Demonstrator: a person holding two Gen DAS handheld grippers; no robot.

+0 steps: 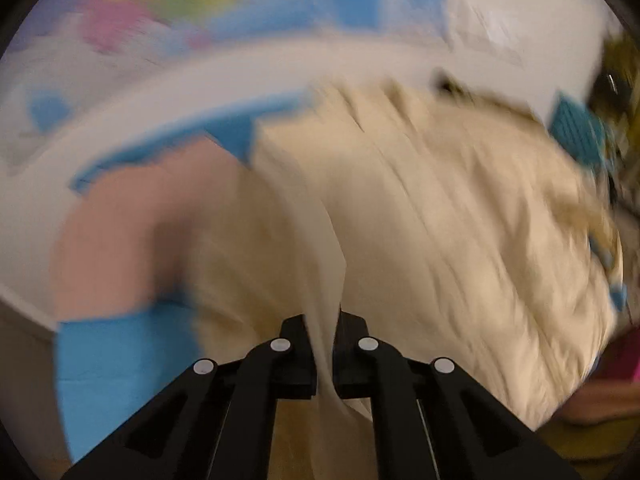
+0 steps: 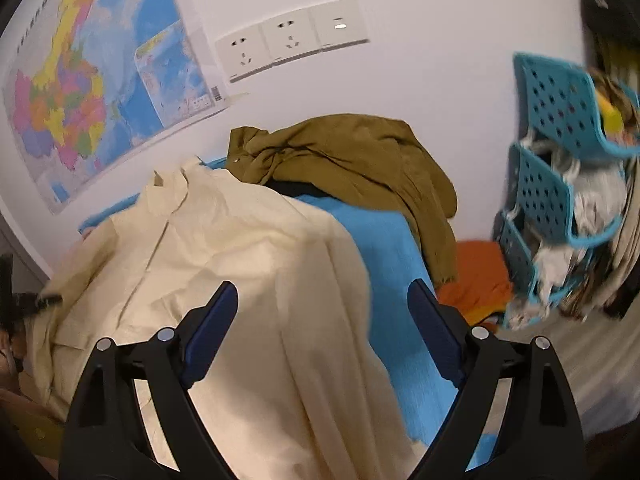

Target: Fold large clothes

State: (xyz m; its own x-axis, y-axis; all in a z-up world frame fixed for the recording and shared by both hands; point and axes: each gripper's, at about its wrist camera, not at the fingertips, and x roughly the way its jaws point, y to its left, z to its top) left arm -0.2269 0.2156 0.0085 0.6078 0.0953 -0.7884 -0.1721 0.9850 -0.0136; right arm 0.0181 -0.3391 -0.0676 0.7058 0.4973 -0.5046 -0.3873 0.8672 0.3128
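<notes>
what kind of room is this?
Probably a home room, perhaps a bedroom or study: a wall map, wall sockets, a stuffed blue rack, and the cream garment spread over a blue surface.

A large cream-coloured collared cotton shirt [image 2: 224, 240] sprawls wrinkled across the bright blue cloth surface [image 2: 384, 240], collar toward the wall, one edge raised in a fold. Behind it, an olive-brown crumpled jacket [image 2: 352, 148] sits heaped against the wall, spilling over the blue edge.
</notes>
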